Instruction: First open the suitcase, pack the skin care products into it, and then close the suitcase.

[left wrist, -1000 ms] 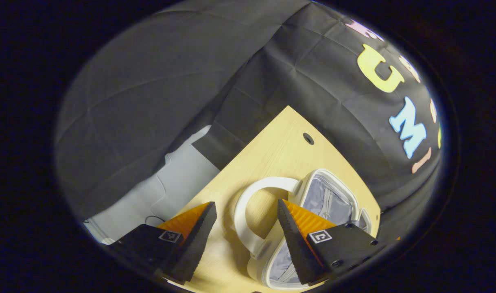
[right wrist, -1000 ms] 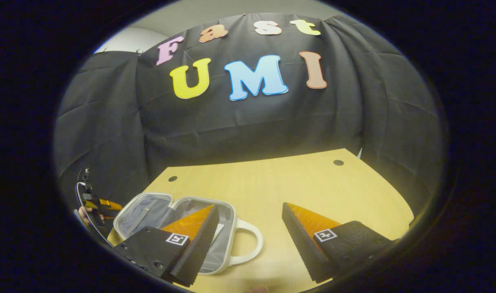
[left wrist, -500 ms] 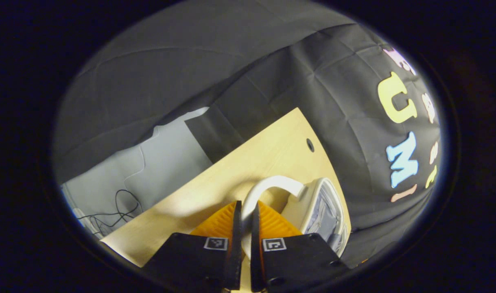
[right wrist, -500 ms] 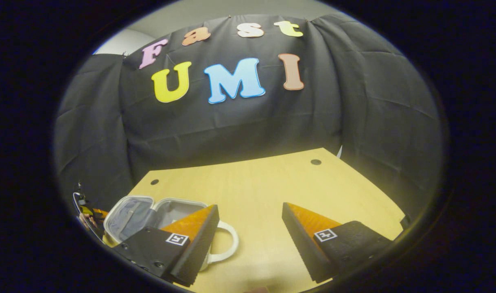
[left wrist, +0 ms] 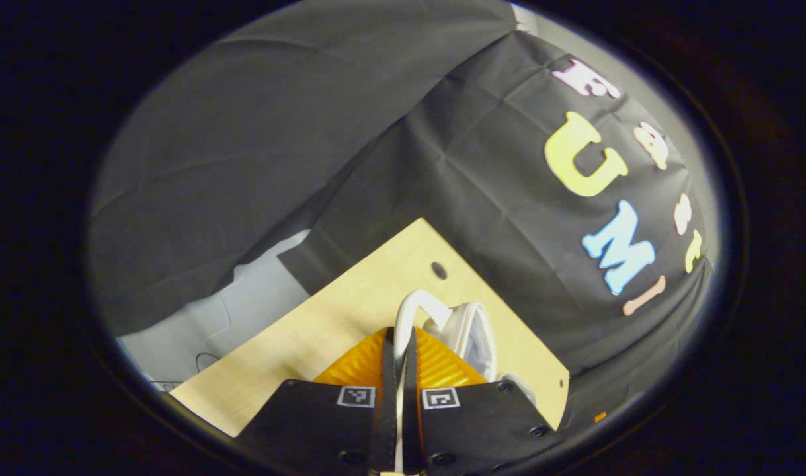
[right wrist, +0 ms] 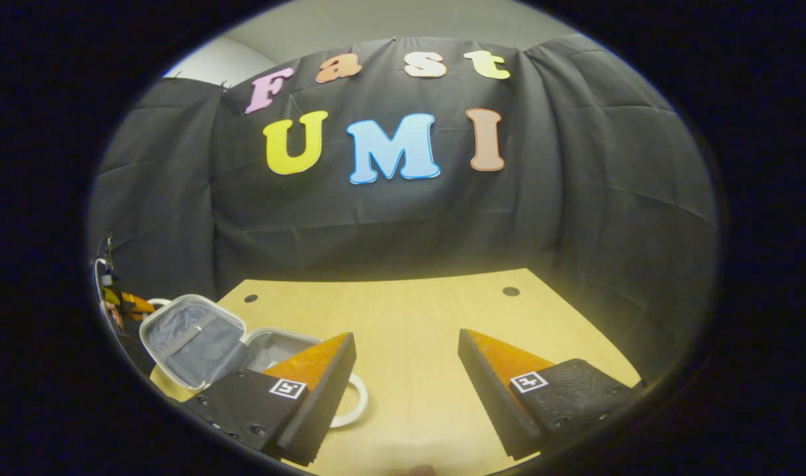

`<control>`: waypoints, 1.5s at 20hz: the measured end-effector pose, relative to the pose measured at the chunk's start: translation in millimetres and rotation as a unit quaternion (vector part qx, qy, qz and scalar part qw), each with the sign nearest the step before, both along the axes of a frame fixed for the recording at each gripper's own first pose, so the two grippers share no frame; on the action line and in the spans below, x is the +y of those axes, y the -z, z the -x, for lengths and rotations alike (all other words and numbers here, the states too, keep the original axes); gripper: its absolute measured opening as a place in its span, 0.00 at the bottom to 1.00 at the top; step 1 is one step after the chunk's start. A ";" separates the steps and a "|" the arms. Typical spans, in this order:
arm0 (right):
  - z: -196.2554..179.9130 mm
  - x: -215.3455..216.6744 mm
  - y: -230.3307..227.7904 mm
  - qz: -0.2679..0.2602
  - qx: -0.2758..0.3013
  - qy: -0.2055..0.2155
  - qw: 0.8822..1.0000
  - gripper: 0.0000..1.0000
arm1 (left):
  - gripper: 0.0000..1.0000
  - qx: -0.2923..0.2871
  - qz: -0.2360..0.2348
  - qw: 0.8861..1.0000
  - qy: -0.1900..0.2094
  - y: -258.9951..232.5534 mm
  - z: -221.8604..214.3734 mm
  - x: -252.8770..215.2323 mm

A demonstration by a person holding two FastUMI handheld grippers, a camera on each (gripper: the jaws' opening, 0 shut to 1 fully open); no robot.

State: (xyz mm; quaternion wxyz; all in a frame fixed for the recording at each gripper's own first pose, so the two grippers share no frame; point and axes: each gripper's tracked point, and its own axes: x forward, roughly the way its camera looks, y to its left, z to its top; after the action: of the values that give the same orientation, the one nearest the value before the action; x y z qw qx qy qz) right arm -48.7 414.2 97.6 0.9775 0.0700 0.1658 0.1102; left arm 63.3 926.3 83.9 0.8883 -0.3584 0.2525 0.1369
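My left gripper [left wrist: 399,344] pinches the white handle [left wrist: 412,305] of the suitcase lid [right wrist: 190,338], half-raised at the wooden table's [right wrist: 429,317] left end; my right gripper [right wrist: 406,354] hangs open beside it. A slip off that thin handle could drop the lid.

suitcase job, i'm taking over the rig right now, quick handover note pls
Left claw: shut on the white handle of the suitcase lid, which is tilted up partway.
Right claw: open, holding nothing, above the wooden table to the right of the suitcase.
Done: suitcase opened; the grey lining shows.
Skin care products: I can't see whether they are inside, since the right claw's own finger covers much of the base.
Left: check that the products are packed, then swing the lid down and close the case.
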 end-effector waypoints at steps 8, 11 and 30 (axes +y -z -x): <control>-13.9 -27.8 -3.6 0.007 -0.032 -0.046 0.998 0.95 | 0.11 -0.090 -0.082 0.989 0.087 -132.6 -27.1 -186.2; -19.9 -42.5 -9.2 0.019 -0.055 -0.066 0.996 0.95 | 0.11 -0.102 -0.107 0.981 0.122 -142.8 -27.4 -280.2; 10.2 -130.4 31.0 0.044 -0.047 -0.101 0.993 0.96 | 0.13 -0.013 -0.209 0.940 0.269 77.9 -26.8 -577.5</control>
State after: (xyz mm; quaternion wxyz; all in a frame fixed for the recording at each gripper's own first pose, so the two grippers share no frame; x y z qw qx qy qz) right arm -58.9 283.8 66.6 0.9702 0.0047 0.1310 0.2040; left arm 90.1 348.8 6.0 0.9502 -0.0849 0.2933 -0.0616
